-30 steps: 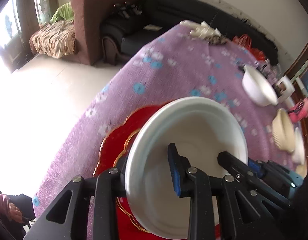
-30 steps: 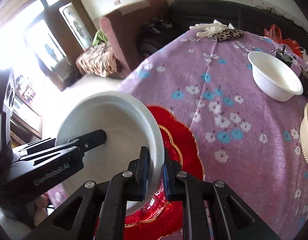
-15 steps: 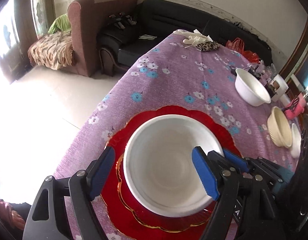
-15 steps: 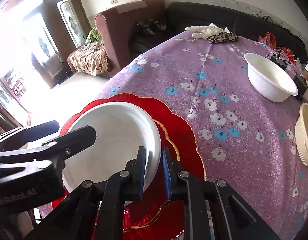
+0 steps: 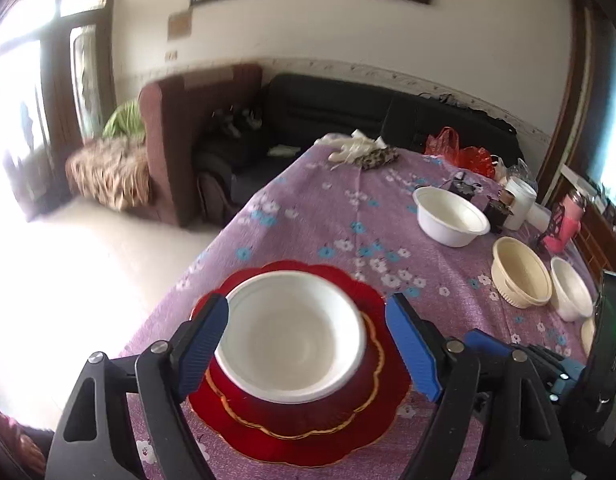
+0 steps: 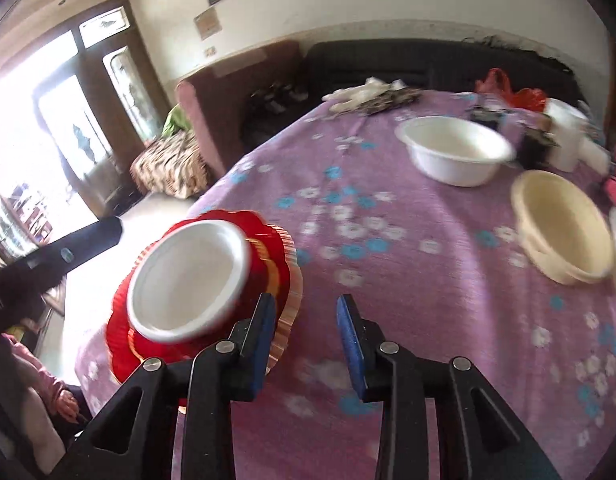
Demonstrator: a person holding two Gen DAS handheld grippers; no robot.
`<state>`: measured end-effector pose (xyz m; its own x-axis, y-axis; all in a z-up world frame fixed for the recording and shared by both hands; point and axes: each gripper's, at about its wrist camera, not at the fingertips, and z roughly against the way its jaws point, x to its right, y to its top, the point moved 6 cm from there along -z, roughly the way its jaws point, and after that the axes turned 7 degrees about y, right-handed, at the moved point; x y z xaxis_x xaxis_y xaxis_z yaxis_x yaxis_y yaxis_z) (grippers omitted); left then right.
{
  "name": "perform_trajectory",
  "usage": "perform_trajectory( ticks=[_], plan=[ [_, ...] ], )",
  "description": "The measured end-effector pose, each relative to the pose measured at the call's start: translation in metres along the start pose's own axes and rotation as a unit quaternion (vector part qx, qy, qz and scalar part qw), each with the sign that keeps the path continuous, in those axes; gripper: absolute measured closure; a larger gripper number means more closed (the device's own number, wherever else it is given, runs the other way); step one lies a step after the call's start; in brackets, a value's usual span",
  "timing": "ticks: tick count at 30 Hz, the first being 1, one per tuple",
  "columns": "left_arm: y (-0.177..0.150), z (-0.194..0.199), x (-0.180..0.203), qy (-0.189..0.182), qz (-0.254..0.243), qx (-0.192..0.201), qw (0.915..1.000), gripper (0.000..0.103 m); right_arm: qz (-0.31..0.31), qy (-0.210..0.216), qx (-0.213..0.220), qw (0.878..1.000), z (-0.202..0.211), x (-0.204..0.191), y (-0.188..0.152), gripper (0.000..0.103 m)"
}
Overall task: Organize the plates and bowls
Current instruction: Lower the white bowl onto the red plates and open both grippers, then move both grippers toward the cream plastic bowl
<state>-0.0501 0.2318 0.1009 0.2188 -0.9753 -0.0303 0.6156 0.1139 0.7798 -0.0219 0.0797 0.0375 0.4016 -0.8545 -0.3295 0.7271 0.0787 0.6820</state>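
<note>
Both grippers have let go of the white bowl, which now sits on the red plate. Left gripper is spreading wide around it, not touching. Right gripper is opening beside it, holding nothing.

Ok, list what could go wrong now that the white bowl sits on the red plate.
1. The red scalloped plate lies near the table's front corner; a bump could push it and the white plastic bowl off.
2. The left tool, jaws opening, straddles the bowl and may clip its rim.
3. The right tool's left finger is close to the plate's edge.
</note>
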Motion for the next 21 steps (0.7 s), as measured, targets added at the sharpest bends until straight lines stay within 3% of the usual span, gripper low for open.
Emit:
perform_trajectory(
  ticks=[4,11,16,21],
  plan=[
    [-0.003,0.016,0.042,0.003,-0.051,0.030,0.9983,0.017,-0.033,-0.035,0.028,0.998,0.036,0.048,-0.013,0.061],
    [-0.020,0.015,0.104,-0.012,-0.115,0.013,0.9932,0.017,-0.122,-0.096,0.064,0.986,0.096,0.149,-0.032,0.060],
    [-0.027,0.016,0.129,-0.018,-0.131,0.005,0.9912,0.017,-0.154,-0.124,0.081,0.977,0.123,0.194,-0.042,0.059],
    [-0.030,0.015,0.145,-0.030,-0.117,-0.012,0.9926,0.017,-0.188,-0.123,0.082,0.971,0.126,0.223,-0.046,0.059]
  ],
)
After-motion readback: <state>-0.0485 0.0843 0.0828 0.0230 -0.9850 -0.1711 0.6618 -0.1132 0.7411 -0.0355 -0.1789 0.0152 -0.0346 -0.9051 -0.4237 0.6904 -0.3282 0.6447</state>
